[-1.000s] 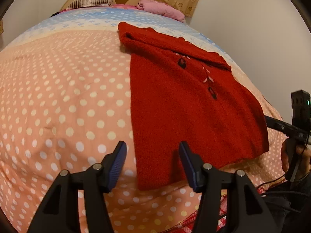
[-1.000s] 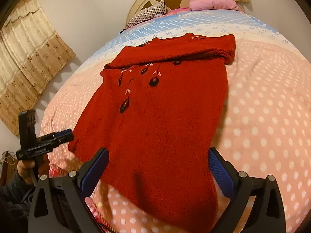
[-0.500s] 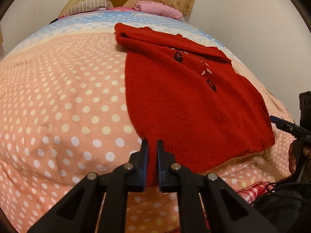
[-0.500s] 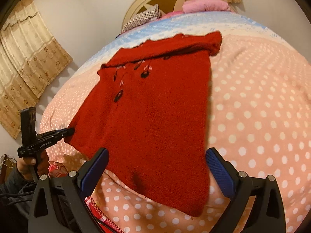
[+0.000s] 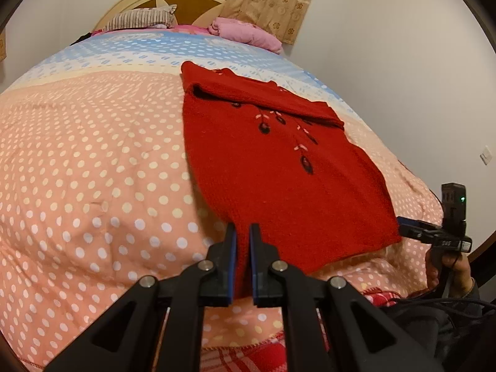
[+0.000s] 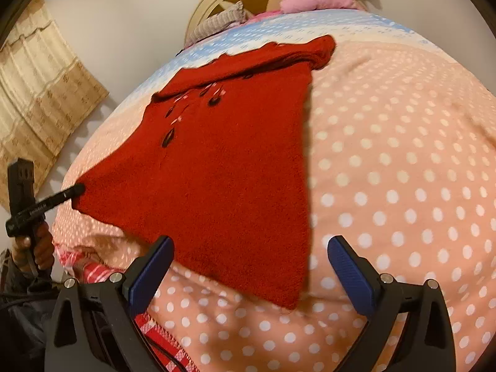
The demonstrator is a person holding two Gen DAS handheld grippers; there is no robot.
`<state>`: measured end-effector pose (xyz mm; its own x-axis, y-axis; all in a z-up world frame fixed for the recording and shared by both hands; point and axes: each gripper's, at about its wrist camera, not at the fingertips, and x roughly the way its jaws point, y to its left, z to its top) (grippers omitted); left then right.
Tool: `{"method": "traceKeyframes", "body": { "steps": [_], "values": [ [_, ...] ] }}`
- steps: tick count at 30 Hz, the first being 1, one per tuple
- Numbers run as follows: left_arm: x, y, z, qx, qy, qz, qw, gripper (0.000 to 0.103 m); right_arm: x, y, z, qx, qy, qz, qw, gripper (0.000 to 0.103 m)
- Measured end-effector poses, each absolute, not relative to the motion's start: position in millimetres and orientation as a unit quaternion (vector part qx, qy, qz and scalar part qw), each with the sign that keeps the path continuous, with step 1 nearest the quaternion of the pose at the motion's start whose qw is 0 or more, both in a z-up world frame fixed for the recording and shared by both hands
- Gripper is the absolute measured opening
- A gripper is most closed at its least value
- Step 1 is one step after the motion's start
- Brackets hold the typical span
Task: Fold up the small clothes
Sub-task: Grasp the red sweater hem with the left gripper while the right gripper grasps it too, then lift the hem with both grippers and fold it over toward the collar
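A red knitted sweater (image 5: 272, 167) with dark embroidered flowers lies spread on the polka-dot bed, sleeves folded across its top. My left gripper (image 5: 242, 238) is shut on the sweater's near hem corner and lifts it slightly off the bed. In the right wrist view the sweater (image 6: 229, 167) stretches toward the left gripper (image 6: 76, 190), which pinches its left hem corner. My right gripper (image 6: 249, 266) is open, its jaws wide apart over the sweater's other hem corner, which lies between and just ahead of the blue pads (image 6: 348, 274).
The bed has a peach polka-dot cover (image 5: 93, 170) with a blue band near the headboard (image 5: 173, 0). A striped pillow (image 5: 139, 20) and a pink bundle (image 5: 248, 32) lie at the head. A red checked blanket (image 6: 93, 271) hangs at the near edge. Walls and curtains surround the bed.
My left gripper closed on the sweater's hem corner and has drawn it up and back, pulling the hem taut. My right gripper stayed open and moved nearer the other corner.
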<state>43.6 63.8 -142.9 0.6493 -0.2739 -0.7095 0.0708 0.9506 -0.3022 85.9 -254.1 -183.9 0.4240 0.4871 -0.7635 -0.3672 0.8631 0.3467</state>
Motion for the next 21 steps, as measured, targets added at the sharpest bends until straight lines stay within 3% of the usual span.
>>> {"method": "traceKeyframes", "body": {
  "steps": [2, 6, 11, 18, 19, 20, 21],
  "values": [
    [44.9, 63.4, -144.5, -0.119, 0.408, -0.093, 0.9, 0.008, 84.7, -251.4, -188.2, 0.064, 0.482, 0.262, 0.833, 0.083],
    [50.2, 67.0, -155.9, -0.125, 0.42, -0.083, 0.895, 0.008, 81.7, -253.3, -189.6, 0.059, 0.481, 0.257, 0.836, 0.074],
    [56.8, 74.6, -166.8, -0.133, 0.429, -0.073, 0.89, 0.008, 78.8, -266.9, -192.3, 0.083, 0.488, 0.258, 0.829, 0.043],
    [61.2, 72.3, -179.9, -0.129, 0.444, -0.061, 0.884, 0.012, 74.6, -270.1, -200.1, 0.1, 0.494, 0.267, 0.821, 0.041],
    [61.1, 72.9, -181.8, -0.132, 0.447, -0.06, 0.883, 0.012, 75.6, -272.0, -200.4, 0.105, 0.494, 0.266, 0.821, 0.032],
    [61.9, 73.7, -183.9, -0.137, 0.449, -0.059, 0.881, 0.012, 75.6, -274.5, -200.4, 0.108, 0.492, 0.265, 0.822, 0.017],
    [62.3, 74.4, -185.7, -0.139, 0.452, -0.059, 0.879, 0.013, 75.9, -277.3, -200.8, 0.111, 0.49, 0.264, 0.823, 0.011]
  ]
}}
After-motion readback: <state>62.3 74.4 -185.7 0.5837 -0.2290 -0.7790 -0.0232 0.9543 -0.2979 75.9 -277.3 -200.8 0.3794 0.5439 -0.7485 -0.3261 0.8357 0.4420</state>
